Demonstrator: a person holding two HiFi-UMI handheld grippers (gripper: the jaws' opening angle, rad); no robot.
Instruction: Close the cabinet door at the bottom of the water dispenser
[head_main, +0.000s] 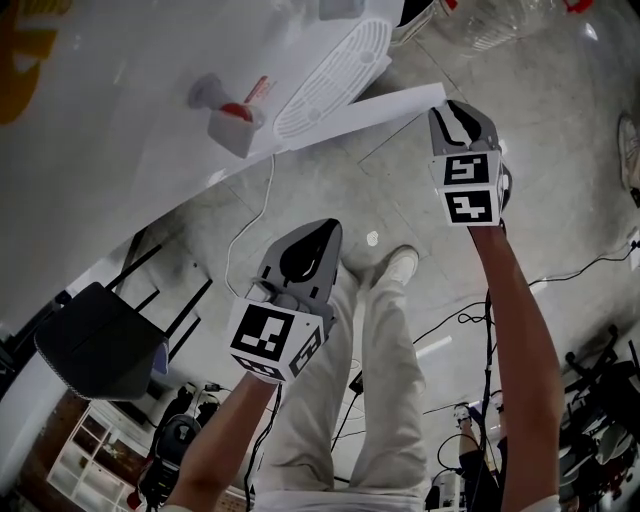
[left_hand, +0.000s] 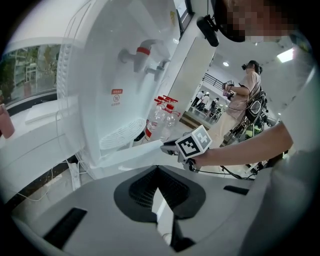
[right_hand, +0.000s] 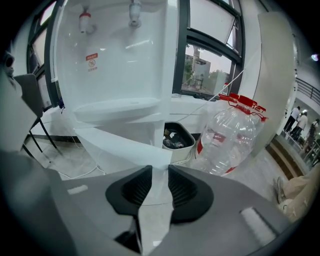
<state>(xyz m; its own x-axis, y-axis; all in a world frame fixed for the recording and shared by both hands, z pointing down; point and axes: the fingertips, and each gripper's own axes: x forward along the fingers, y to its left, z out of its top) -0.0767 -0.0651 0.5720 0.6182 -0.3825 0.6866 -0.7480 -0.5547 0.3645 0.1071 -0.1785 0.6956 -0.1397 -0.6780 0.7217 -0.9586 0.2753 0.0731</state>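
**Cabinet door open, right claw on its free edge**

Head view: the water dispenser fills 11 o'clock. Its cabinet door stands swung out toward 1 o'clock, where the right claw meets the free edge. The left claw hangs at centre, well apart from the door.

Left gripper view: the left claw's tips are together, with nothing between them.

Right gripper view: the pads sit narrow on the door's edge. A water bottle stands at 3 o'clock.

Judgement: the door is a stiff, light, smooth hinged panel. The free edge gives the best leverage, though it may slip.
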